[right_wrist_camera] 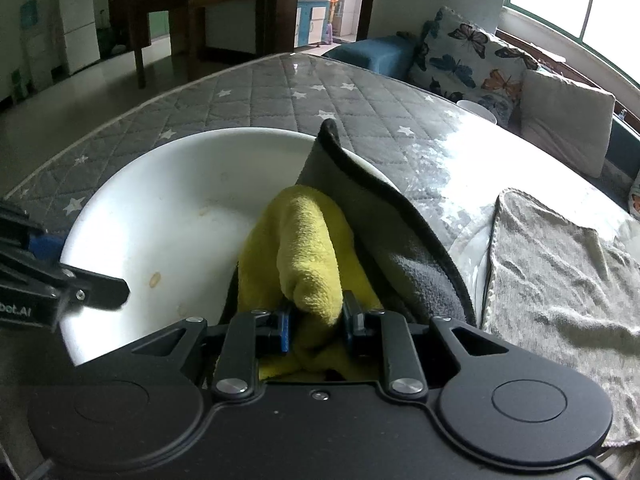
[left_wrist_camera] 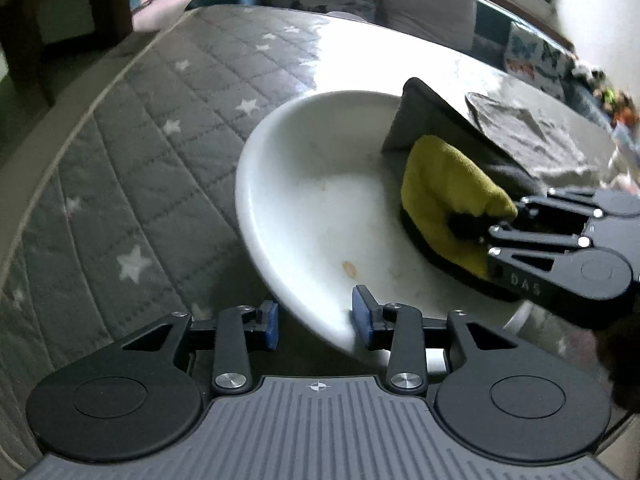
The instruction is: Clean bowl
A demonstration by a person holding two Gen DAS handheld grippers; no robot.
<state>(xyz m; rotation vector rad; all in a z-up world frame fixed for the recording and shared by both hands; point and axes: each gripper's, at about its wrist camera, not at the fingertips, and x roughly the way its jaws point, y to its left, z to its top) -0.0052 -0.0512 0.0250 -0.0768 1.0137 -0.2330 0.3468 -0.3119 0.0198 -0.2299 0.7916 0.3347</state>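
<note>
Nearest in the left wrist view, the left gripper (left_wrist_camera: 315, 322) has its blue-padded fingers (left_wrist_camera: 361, 317) spread on either side of the near rim of a white bowl (left_wrist_camera: 312, 208), one pad outside and one inside; whether they touch the rim I cannot tell. The bowl sits on a grey quilted bench (left_wrist_camera: 132, 152) printed with white stars.

In the right wrist view, the right gripper (right_wrist_camera: 316, 326) pinches a bunched yellow and grey cloth (right_wrist_camera: 308, 256), which rests against the inside of the bowl on its right side. A small tan spot (right_wrist_camera: 155, 279) and fainter smears show on the bowl's floor, left of the cloth.

A good wipe, I judge, presses the cloth flat and sweeps it left across the spot while the left fingers steady the rim so the bowl does not slide.

Farther right lies a grey towel (right_wrist_camera: 560, 280); beyond the bench, butterfly-print cushions (right_wrist_camera: 468, 60) sit by a window.
</note>
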